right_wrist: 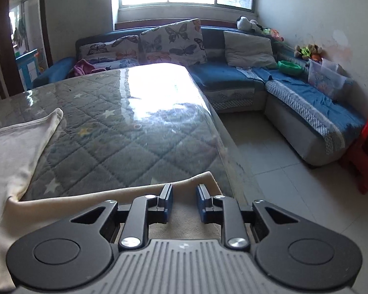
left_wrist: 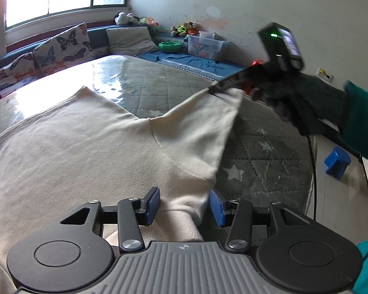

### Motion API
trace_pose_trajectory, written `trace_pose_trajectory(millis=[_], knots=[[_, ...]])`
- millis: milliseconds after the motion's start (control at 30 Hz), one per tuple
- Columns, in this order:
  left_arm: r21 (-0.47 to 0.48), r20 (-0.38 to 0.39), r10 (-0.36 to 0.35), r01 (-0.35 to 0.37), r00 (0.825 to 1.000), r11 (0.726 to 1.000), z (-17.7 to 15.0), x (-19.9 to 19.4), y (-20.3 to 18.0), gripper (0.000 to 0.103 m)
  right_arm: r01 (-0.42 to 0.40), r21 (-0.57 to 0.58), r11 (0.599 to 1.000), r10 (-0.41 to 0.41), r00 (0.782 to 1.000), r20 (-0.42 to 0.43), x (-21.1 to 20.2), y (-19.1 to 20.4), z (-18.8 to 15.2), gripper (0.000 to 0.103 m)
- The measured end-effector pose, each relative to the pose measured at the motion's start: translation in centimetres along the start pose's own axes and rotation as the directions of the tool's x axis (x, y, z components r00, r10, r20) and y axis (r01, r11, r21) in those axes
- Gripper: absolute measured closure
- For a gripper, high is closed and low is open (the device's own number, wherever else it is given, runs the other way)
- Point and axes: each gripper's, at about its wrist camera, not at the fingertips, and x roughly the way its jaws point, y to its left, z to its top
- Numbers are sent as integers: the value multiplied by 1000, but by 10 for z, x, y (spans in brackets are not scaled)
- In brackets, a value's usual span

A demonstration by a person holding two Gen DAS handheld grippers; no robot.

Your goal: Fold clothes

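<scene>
A cream shirt (left_wrist: 85, 147) lies spread on a table (left_wrist: 257, 152) that has a grey quilted cover under clear plastic. My left gripper (left_wrist: 184, 196) hovers low over the shirt's near edge. Its blue pads stand well apart, with a bunched sleeve running between them, and I see no squeeze on it. A dark-gloved hand (left_wrist: 301, 107) holds my right gripper (left_wrist: 214, 89), blurred, at the shirt's far right corner. In the right wrist view the right gripper (right_wrist: 184, 188) has a narrow gap between its pads. A strip of the cream cloth (right_wrist: 139, 191) lies under them near the table's right edge.
A blue corner sofa (right_wrist: 306, 112) carries butterfly cushions (right_wrist: 171, 41), a green bowl (right_wrist: 290, 67) and a plastic box (right_wrist: 327, 78). A red stool (right_wrist: 365, 152) and a blue stool (left_wrist: 337, 163) stand on the tiled floor to the right. A cable (left_wrist: 314, 171) hangs by the table edge.
</scene>
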Motion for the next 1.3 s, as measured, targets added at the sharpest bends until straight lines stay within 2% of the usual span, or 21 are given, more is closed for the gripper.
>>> trace_pose_trajectory(millis=[100,233,333,400,500,567,667,767,867,1067,1233,1300], knots=[[-9,3,-4,4,1000,1000,0,0,0,55,-4,4,1000,4,1000,6,8,-1,6,81],[-31,12,-6,6,1000,999,1,-1,1,54,-15,-7,1000,16,999,28,-8,5,7,79],[-53,23,-1,2,1000,999,2,-3,2,54,-61,-45,997,63,997,47,-26,17,3,69],[-63,48,13,-10,999,998,3,-11,4,54,-98,-67,993,101,994,42,-32,27,-3,68],[-91,100,68,-59,993,994,7,-31,17,54,-109,-85,990,110,994,4,-28,36,-10,68],[-126,126,151,-135,980,983,7,-46,34,54,-96,-85,992,96,995,-9,-24,39,-13,66],[-191,138,300,-272,944,943,7,-66,65,54,-97,-61,993,97,995,-6,-28,39,-10,66],[-265,96,453,-416,886,870,5,-73,102,56,-103,-81,991,103,995,6,-34,45,-10,66],[-335,47,532,-489,845,806,1,-70,134,56,-120,-109,987,122,992,15,-41,55,-10,66],[-351,-38,572,-547,819,760,-6,-49,163,58,-162,-154,975,168,985,24,-52,76,-10,66],[-391,-82,560,-543,825,743,-16,-40,175,65,-201,-191,961,209,978,23,-59,95,-8,66],[-397,-86,560,-543,824,740,-17,-39,176,72,-211,-203,956,220,975,23,-61,100,-8,66]])
